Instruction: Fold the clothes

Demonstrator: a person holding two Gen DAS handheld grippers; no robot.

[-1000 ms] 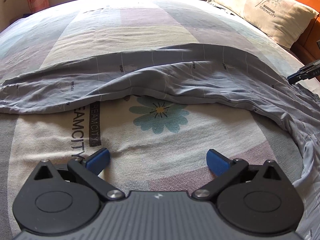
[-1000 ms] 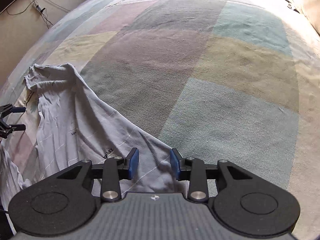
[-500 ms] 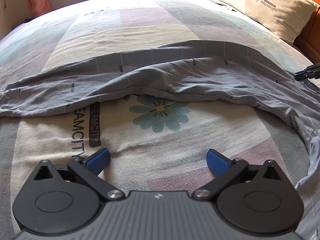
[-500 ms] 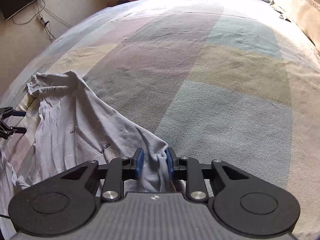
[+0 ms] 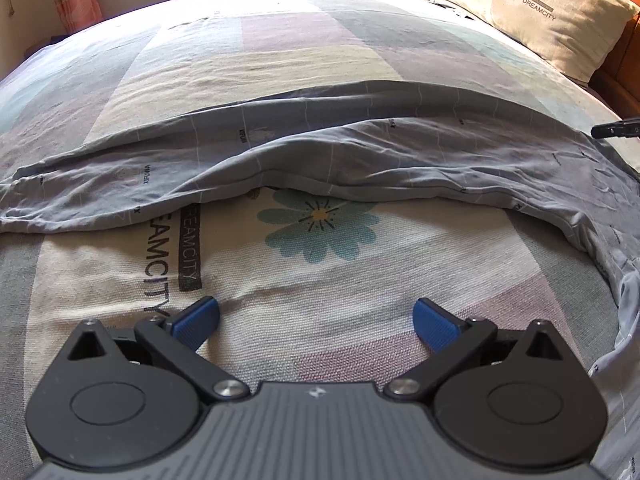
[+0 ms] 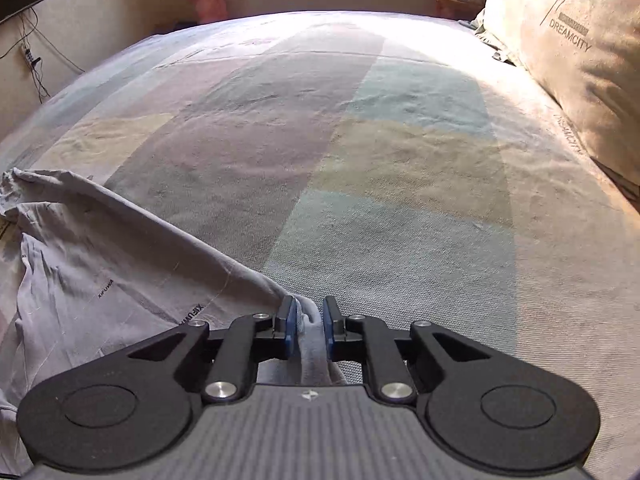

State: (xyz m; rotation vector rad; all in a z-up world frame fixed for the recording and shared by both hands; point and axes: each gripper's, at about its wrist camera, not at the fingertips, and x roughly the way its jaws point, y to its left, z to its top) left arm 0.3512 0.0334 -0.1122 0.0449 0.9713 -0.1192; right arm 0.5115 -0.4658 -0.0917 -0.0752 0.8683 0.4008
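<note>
Grey "XIFUWA"-printed garment [image 6: 100, 272] on, seemingly, "DREAMCITY" bedcover [image 5: 176, 248].

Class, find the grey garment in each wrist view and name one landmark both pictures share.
Left wrist view: the grey garment lies in a band across the middle, beyond the open left gripper.
Right wrist view: it fills the lower left, its edge pinched in the right gripper.
Shared landmark: the DREAMCITY pillow at upper right.
</note>
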